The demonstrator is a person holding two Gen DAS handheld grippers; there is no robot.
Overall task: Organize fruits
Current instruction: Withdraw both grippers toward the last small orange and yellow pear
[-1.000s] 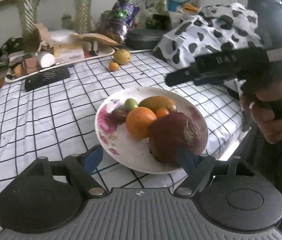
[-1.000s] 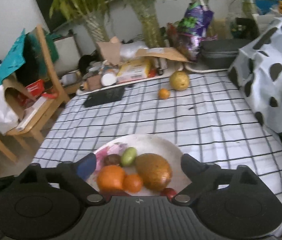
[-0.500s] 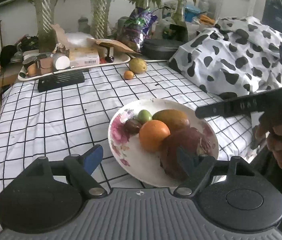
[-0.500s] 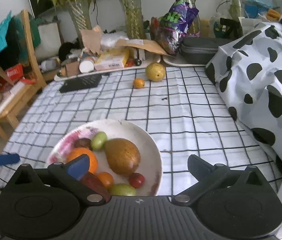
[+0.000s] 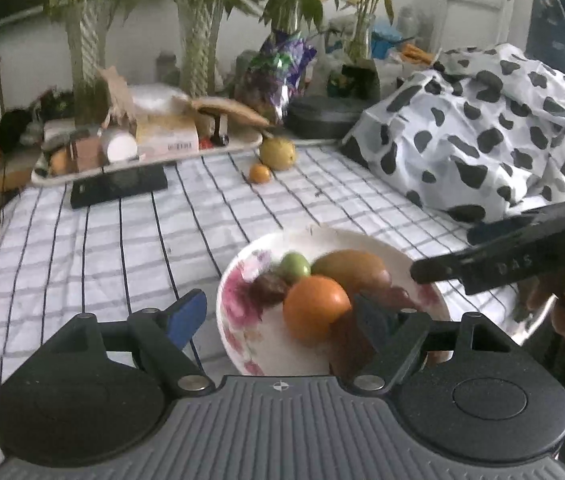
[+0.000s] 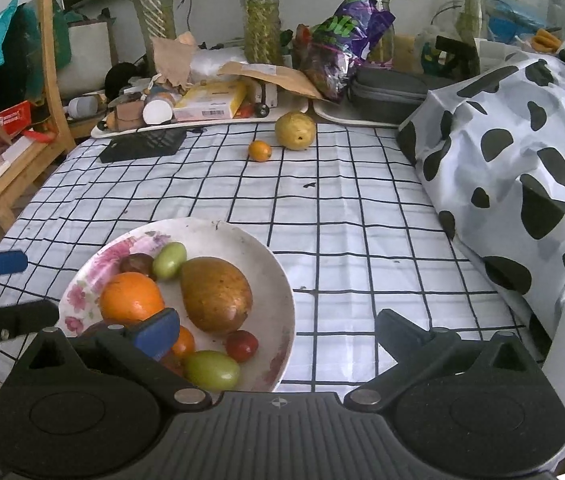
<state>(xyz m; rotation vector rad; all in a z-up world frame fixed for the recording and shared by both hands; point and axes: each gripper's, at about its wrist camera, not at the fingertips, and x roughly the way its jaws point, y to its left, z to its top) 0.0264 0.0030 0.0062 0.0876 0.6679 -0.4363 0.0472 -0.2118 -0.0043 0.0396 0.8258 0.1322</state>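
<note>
A flowered white plate [image 6: 258,248] near the front of the checked tablecloth holds an orange [image 6: 130,298], a brown oval fruit [image 6: 216,294], a green fruit [image 6: 168,260], a dark purple one [image 6: 136,264], a small red one [image 6: 242,346] and more. A big dark red fruit [image 5: 342,348] is mostly hidden behind a finger. My right gripper [image 6: 278,330] is open wide, one finger over the plate's near edge, the other over cloth. My left gripper [image 5: 282,320] is open above the plate's near side and grips nothing. A yellow fruit [image 6: 294,130] and a small orange [image 6: 259,150] lie far back.
A cow-patterned cloth [image 6: 522,152] is heaped along the right side. At the back stand a cluttered tray [image 6: 202,108], a flat black box [image 6: 142,148], a black case [image 6: 386,88] and plant vases. A wooden chair [image 6: 50,80] stands at the left.
My right gripper has pulled back and to the right off the middle of the plate, and its jaws stand wider. My left gripper's view has shifted slightly left, with its opening unchanged.
</note>
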